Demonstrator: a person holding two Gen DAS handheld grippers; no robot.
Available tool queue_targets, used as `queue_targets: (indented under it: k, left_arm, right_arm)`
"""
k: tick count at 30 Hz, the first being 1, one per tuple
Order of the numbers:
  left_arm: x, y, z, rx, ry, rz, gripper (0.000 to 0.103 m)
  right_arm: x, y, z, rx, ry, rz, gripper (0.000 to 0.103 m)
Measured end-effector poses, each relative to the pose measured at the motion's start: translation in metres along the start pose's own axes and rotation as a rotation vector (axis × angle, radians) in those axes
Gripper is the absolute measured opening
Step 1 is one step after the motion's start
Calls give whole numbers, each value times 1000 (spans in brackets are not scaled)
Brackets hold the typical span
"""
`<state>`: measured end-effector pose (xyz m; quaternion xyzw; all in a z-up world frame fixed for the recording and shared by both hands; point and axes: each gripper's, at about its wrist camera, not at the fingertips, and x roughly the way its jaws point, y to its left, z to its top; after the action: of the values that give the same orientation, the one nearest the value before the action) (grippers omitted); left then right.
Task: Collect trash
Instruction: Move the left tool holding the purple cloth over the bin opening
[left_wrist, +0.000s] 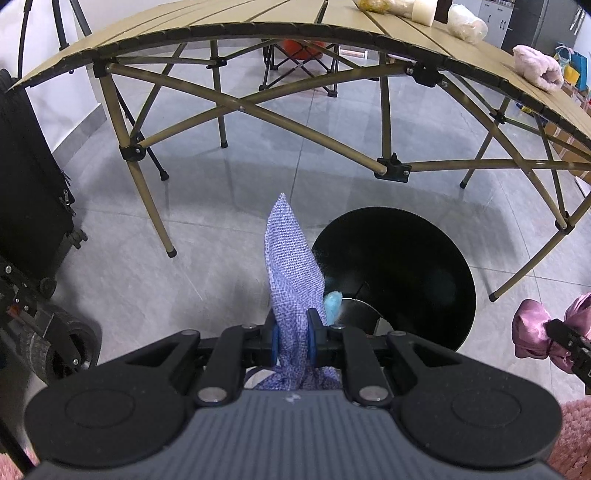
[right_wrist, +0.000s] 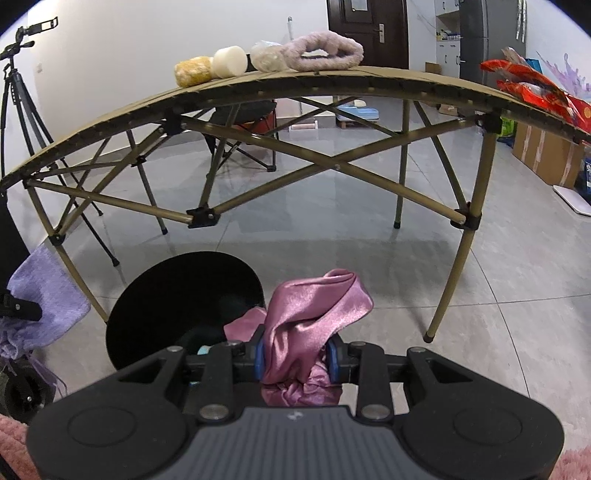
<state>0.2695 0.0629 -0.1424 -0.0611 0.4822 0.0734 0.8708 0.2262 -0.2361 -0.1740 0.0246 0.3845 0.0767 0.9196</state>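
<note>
My left gripper (left_wrist: 292, 334) is shut on a blue-and-white woven cloth (left_wrist: 291, 254) that sticks up from between its pads. It hangs just left of a round black trash bin (left_wrist: 406, 266) on the floor, and a small light blue scrap (left_wrist: 333, 303) shows at the bin's near rim. My right gripper (right_wrist: 295, 356) is shut on a crumpled pink satin cloth (right_wrist: 314, 302), held just right of the same bin (right_wrist: 177, 295). In the left wrist view the pink cloth (left_wrist: 532, 328) appears at the right edge. The woven cloth (right_wrist: 44, 295) shows at the left edge of the right wrist view.
A folding camp table (right_wrist: 295, 83) stands beyond the bin, its legs (right_wrist: 454, 266) close by. On it lie a pink fluffy item (right_wrist: 325, 51), a white roll (right_wrist: 229, 61), a yellow bundle (right_wrist: 192, 72) and red wrappers (right_wrist: 535, 88). A black case (left_wrist: 29, 184) stands at left, a tripod (right_wrist: 22, 110) behind.
</note>
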Motion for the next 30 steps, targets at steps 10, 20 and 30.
queue_targets:
  k: [10, 20, 30]
  left_arm:
    - [10, -2, 7, -22, 34, 0, 15]
    - [15, -13, 19, -33, 47, -16, 15]
    - [24, -41, 30, -16, 67, -31, 15]
  right_arm:
    - [12, -8, 2, 26, 28, -21, 30]
    - [18, -16, 0, 35, 31, -58, 30]
    - [21, -31, -3, 59, 41, -86, 30]
